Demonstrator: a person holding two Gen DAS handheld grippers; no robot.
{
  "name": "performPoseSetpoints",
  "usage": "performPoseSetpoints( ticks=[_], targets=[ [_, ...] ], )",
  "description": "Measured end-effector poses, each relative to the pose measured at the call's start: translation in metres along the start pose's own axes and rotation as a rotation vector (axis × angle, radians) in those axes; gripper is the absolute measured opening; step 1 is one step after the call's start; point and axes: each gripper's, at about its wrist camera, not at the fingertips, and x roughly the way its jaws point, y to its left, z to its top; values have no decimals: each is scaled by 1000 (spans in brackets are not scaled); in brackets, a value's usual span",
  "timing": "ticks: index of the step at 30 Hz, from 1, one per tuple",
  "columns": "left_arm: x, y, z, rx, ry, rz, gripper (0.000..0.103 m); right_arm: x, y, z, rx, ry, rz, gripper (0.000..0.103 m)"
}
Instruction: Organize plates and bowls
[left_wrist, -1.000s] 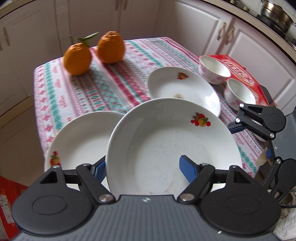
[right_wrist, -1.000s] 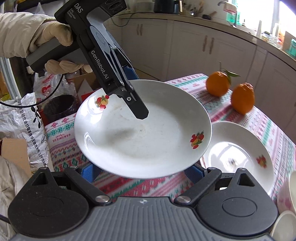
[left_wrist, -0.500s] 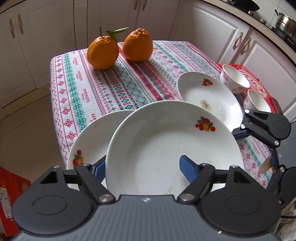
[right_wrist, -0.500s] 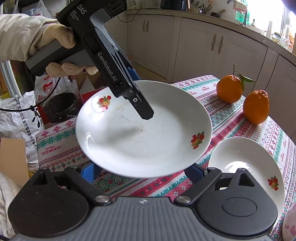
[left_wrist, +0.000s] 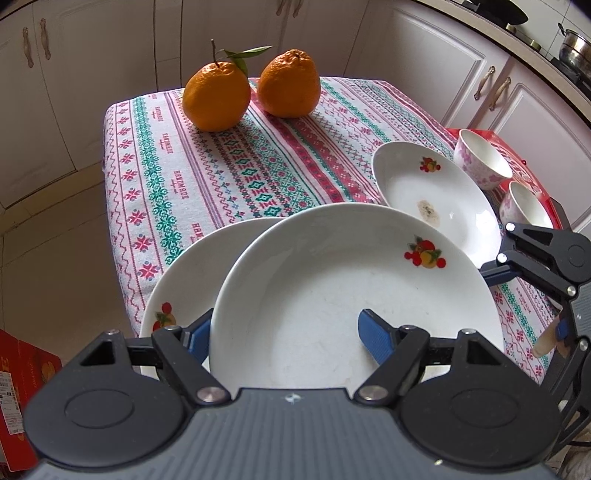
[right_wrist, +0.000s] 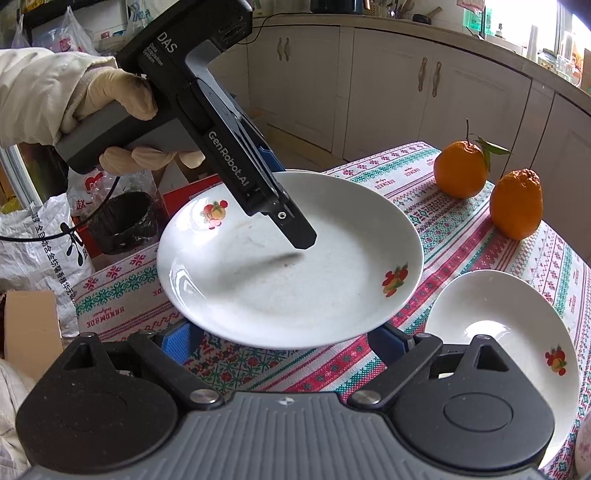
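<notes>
My left gripper (left_wrist: 284, 332) is shut on the rim of a white fruit-print plate (left_wrist: 347, 295) and holds it above the table; the plate also shows in the right wrist view (right_wrist: 295, 266). Under it, a second white plate (left_wrist: 192, 280) lies at the table's near corner. A third, stained plate (left_wrist: 436, 199) lies further right and also shows in the right wrist view (right_wrist: 506, 332). Two pink-flowered bowls (left_wrist: 480, 162) (left_wrist: 524, 206) stand on a red box. My right gripper (right_wrist: 280, 339) is open, below the held plate's near edge.
Two oranges (left_wrist: 218, 96) (left_wrist: 288, 85) sit at the far end of the patterned tablecloth (left_wrist: 207, 166). White cabinets (left_wrist: 443, 66) surround the table. Bags and a cardboard box (right_wrist: 33, 258) stand on the floor left of the table. A red carton (left_wrist: 18, 369) stands below the table.
The left gripper has carried the held plate back and up from the table. The oranges and the stained plate now sit further off. The right gripper stays open under the plate.
</notes>
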Motion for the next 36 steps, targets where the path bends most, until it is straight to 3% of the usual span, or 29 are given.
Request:
performPoseSetpoints(
  ticks=[21, 36],
  targets=[
    [11, 11, 1, -15, 41, 30, 79, 5, 5, 14, 29, 40, 0, 98],
    [-1, 18, 1, -7, 9, 70, 79, 14, 6, 18, 25, 42, -4, 98]
  ],
)
